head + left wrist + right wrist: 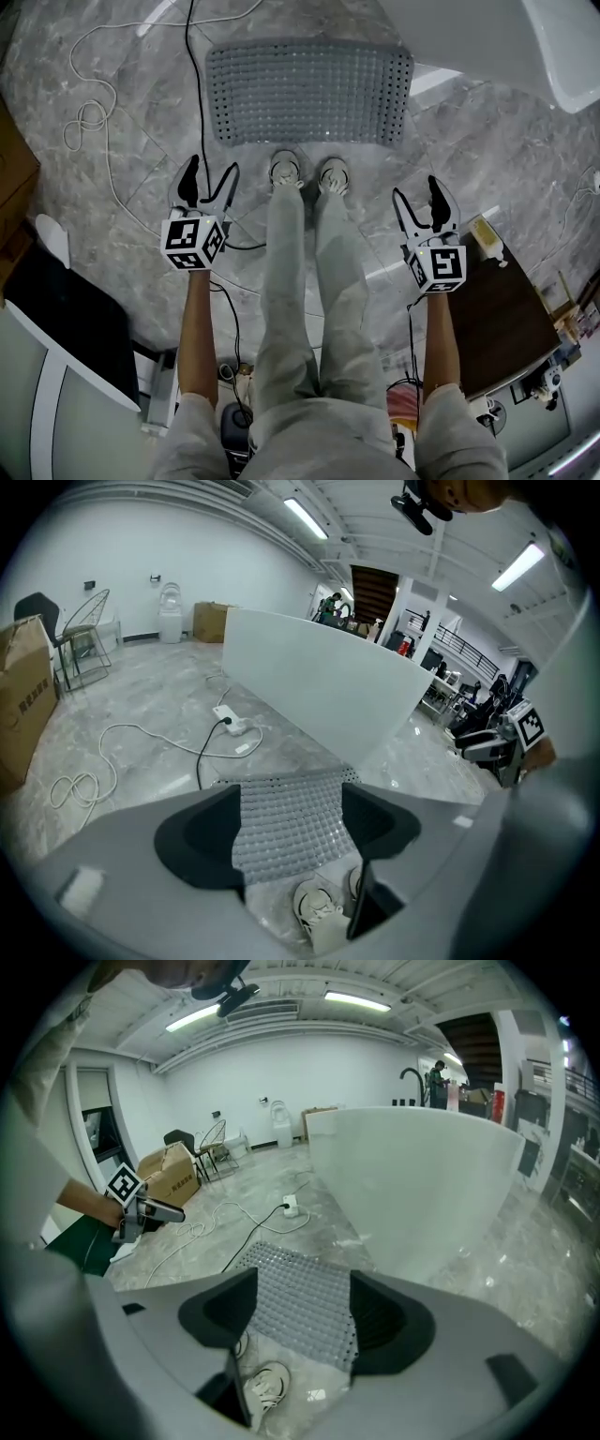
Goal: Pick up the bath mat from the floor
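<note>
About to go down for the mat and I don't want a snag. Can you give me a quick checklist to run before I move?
1. Left claw open and empty: ok.
2. Right claw open and empty: ok.
3. Mat lying flat with nothing on it: ok.
4. Shoes off the mat: ok, they stand just short of its near edge.
5. Black cable clear of the mat: cannot tell, it runs right beside the left edge.
6. Mat's far right corner free of the tub: cannot tell, the two lie very close.
</note>
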A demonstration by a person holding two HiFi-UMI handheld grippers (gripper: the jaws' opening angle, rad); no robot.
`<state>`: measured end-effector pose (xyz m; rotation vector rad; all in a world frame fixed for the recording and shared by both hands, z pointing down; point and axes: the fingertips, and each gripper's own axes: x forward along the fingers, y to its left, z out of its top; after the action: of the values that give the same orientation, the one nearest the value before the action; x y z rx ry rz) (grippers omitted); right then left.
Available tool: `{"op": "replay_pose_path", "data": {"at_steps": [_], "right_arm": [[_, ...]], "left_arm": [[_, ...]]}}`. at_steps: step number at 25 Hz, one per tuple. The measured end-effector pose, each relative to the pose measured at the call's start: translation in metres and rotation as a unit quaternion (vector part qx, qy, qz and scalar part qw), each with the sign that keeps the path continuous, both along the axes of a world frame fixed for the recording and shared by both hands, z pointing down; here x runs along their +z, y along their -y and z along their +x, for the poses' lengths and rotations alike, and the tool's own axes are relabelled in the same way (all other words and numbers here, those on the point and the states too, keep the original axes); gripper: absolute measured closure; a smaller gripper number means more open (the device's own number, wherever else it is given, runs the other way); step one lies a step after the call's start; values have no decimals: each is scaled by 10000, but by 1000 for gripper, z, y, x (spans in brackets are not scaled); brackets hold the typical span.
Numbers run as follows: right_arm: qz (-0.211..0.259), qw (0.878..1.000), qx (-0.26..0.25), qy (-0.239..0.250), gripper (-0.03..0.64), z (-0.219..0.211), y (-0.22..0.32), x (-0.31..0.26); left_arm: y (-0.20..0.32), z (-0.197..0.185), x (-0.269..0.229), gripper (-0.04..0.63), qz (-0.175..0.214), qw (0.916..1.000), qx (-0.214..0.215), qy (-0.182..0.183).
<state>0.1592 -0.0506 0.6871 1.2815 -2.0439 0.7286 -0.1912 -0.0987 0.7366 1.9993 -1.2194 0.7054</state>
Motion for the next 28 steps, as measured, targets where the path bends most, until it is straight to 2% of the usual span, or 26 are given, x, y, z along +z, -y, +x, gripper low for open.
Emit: {"op": "replay_pose_path", "data": {"at_steps": [5,11,17,22,28], "right_arm": [[-28,10000,-1,-14,337,-2,6,24],[-129,9999,-33,-63,337,-1,11,45],[-247,9997,-46,-64,337,-3,12,59],[-306,9995,-113,-3,337,-8,19,72],[-327,9993,-166,18,337,-8,24,101]], "left_arm": [[1,-10,30,270,-129,9999,-109,-30],[-3,-11,64,262,-318,9995,-44,-34],[-10,-13,104,249,-652,9978,-81,-52],[-18,-23,149,238,-1073,9942,-43,99],[-21,-32,210,218,-1375,9900,-92,296]]}}
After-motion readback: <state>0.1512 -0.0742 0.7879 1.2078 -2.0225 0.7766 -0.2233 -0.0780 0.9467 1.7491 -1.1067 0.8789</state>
